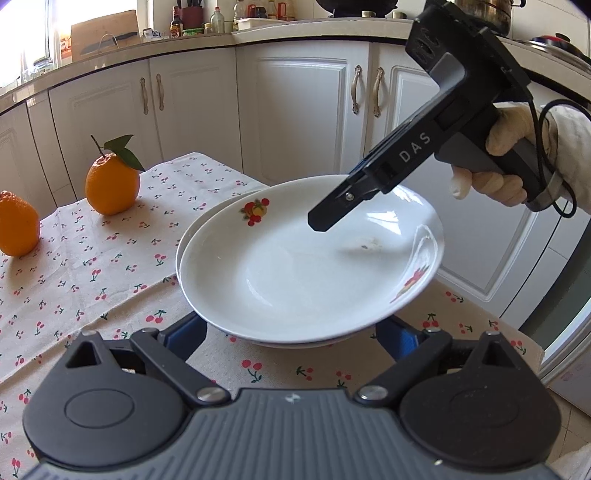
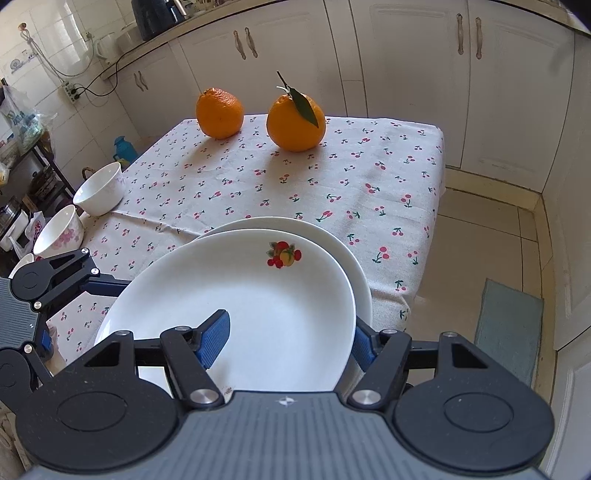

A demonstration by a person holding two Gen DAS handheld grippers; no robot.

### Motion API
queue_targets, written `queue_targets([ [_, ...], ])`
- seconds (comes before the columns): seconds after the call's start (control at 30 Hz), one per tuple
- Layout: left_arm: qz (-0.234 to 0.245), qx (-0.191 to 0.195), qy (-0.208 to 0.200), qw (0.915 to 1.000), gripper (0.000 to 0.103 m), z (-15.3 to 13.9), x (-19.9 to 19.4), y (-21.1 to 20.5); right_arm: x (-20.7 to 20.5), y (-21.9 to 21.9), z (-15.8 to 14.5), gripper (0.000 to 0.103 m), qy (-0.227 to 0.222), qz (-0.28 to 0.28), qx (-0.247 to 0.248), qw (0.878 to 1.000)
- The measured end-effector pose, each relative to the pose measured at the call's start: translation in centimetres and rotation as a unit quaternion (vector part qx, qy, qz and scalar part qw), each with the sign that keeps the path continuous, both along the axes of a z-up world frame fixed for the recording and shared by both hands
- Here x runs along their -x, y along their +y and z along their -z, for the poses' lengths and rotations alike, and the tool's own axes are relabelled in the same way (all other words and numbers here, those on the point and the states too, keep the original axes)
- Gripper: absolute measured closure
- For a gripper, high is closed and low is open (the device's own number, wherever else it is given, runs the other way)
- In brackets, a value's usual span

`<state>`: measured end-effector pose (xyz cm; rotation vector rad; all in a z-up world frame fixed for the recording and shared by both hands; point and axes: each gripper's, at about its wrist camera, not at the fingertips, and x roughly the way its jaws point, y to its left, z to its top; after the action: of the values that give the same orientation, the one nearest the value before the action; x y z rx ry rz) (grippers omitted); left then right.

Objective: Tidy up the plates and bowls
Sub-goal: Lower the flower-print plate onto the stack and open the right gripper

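The right gripper, pinching the fruit-print plate's rim, is stacking it on the lower plate; the spread left gripper is waiting, release being next.

Home kitchen, plainly lived in. White panelled cabinet doors with curved metal handles run round corner under pale countertop. Sauce bottles, jars, cutting board with knife crowd counter. Pot at far right. Cherry-print tablecloth on small table, two oranges on it. Tiled wall, power strip, tiled floor, mat.
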<state>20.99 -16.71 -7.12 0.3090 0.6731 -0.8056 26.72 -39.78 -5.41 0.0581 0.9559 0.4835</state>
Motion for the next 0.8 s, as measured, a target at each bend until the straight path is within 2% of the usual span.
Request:
queue_targets([
  [0.4,0.000,0.006,0.000,1.0000,0.005,0.0,0.1,0.2,0.8,-0.1,-0.8,0.029,-0.004,0.013,0.017,1.000],
  [0.57,-0.003,0.005,-0.006,1.0000,0.005,-0.1,0.4,0.3,1.1,0.2,-0.8,0.020,-0.003,0.017,0.025,1.000],
  [0.8,-0.004,0.005,-0.012,0.9999,0.005,-0.4,0.9,0.6,1.1,0.9,-0.6,0.013,-0.003,0.024,0.041,0.999],
])
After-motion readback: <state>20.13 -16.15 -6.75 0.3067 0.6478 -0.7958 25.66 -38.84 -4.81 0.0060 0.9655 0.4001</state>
